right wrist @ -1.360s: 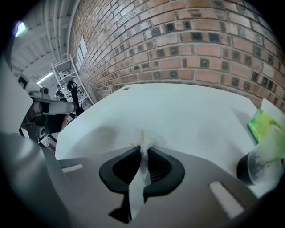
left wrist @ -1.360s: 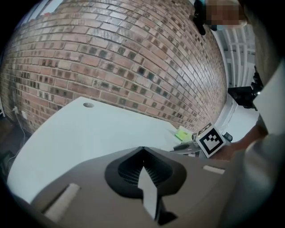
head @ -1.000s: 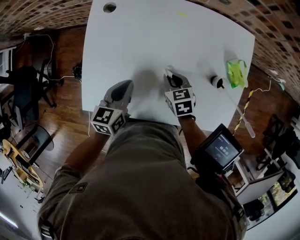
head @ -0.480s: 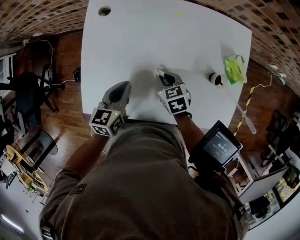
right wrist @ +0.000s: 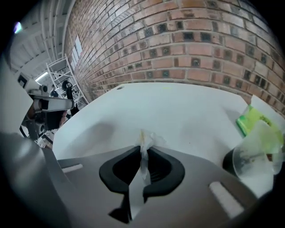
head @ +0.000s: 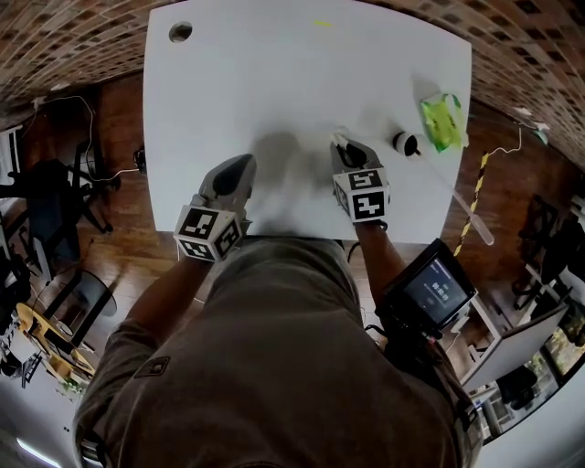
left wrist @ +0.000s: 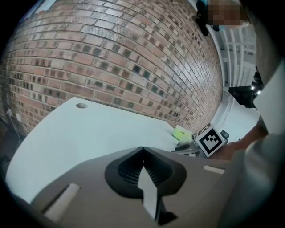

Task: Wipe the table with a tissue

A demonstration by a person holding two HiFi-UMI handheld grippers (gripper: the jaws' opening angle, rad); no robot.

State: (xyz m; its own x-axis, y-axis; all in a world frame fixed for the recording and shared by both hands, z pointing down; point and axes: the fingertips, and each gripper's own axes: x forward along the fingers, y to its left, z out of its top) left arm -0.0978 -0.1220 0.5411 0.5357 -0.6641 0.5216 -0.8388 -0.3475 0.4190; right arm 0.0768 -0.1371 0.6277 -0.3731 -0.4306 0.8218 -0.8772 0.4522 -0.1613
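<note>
Near the bench's (head: 274, 82) 6 o'clock edge, both grippers sit low over the white top. The right gripper (right wrist: 143, 153) has its fingers (right wrist: 165, 173) pinched on a small crumpled tissue (right wrist: 148, 139), whose tuft pokes out past the tips toward the surface. I cannot tell whether it touches the bench. The left gripper (left wrist: 142, 150), at 9 o'clock of the right one, has its fingers (left wrist: 122, 169) pressed together with nothing between them.

As I judge it, the risks start with the tissue itself. Only a thin bit of it shows beyond the tips, so a hard press could drag bare fingers over the top instead of paper, or tear the tuft out of the pinch. A sweep toward 3 o'clock looks the worse hazard. A small clear container (head: 403, 143) lies near, at 2 o'clock of the right gripper, with a green packet (head: 441, 121) just beyond it, and a wide stroke could knock either toward the bench's right edge. A long clear tube (head: 468, 212) at 4 o'clock seems to overhang that edge and would likely go easily.

Toward 12 o'clock nothing stands in the way as far as a faint yellow mark (head: 322, 24), and a round hole (head: 180, 31) sits in the 11 o'clock corner. The left gripper itself blocks a stroke toward 9 o'clock.
</note>
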